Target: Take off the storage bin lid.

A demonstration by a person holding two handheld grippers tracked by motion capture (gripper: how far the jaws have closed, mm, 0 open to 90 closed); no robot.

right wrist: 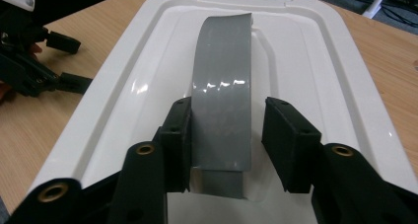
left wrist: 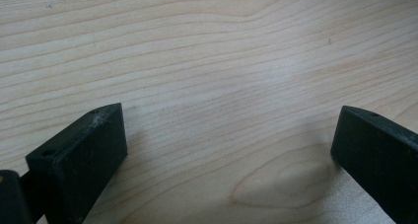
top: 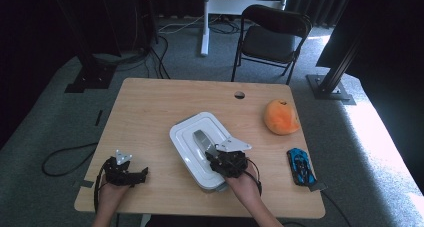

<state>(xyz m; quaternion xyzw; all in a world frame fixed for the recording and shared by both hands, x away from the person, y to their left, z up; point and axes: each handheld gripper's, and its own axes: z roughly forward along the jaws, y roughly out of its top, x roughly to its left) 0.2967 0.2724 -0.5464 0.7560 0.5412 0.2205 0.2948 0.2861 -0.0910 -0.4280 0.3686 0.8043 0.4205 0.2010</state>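
Right now the grey handle (right wrist: 224, 86) arches up from the middle of the white lid (right wrist: 315, 66), which sits on a white box (top: 200, 142) near the middle of the table (top: 150, 107), toward the person's side. The right gripper (right wrist: 226, 135) comes at the handle from its near end, its fingers (right wrist: 288, 140) standing on either side of the strap: the left-hand one looks to be against the strap's edge, while a narrow gap shows beside the other, so the grip is partly closed and not clamped. No earlier picture is needed to see that the handle lies between them. The left gripper (top: 125, 172) rests well apart at the table's near left edge, its fingers (left wrist: 84, 155) spread wide over bare wood with nothing between them. Farther right lie an orange fruit (top: 281, 117) and, nearer the person, a blue toy car (top: 301, 166). A black folding chair (top: 270, 37) stands beyond the table.
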